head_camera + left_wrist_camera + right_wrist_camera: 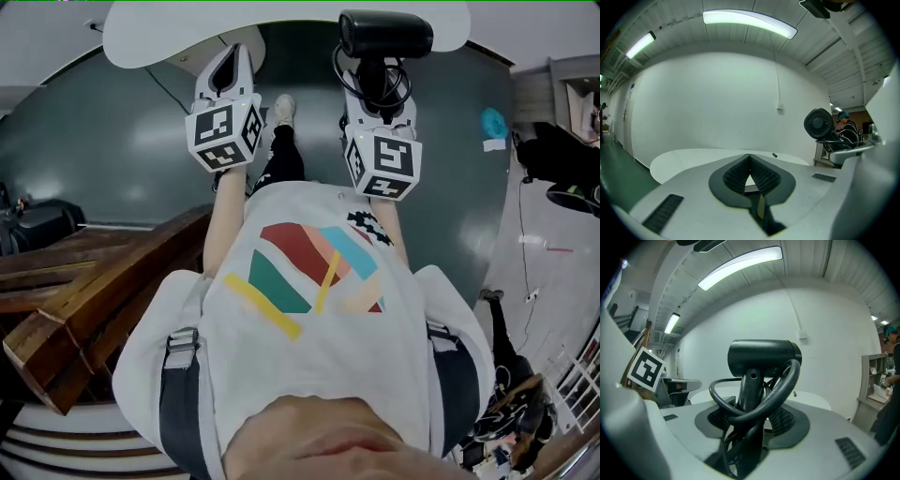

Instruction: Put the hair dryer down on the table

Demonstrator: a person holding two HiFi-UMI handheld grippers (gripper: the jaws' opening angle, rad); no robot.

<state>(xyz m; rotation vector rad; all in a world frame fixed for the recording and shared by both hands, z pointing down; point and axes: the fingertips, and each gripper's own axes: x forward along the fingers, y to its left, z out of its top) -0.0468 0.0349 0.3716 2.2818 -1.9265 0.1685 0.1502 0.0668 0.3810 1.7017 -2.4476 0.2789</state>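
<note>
The right gripper (752,420) held the black hair dryer (764,357) by its handle between its fingers (785,420). The dryer was aloft near the white desk's (159,37) edge, its cord (785,387) looped around the handle. The left gripper's (750,176) fingers (736,176) met tip to tip, empty.

A dark green floor (103,141) spreads under a round white bench (150,37), wooden beams (103,300) lie stacked at the left, and a plain white wall (708,103) rises to a ribbed ceiling (825,51) with long glowing light strips (749,21).
</note>
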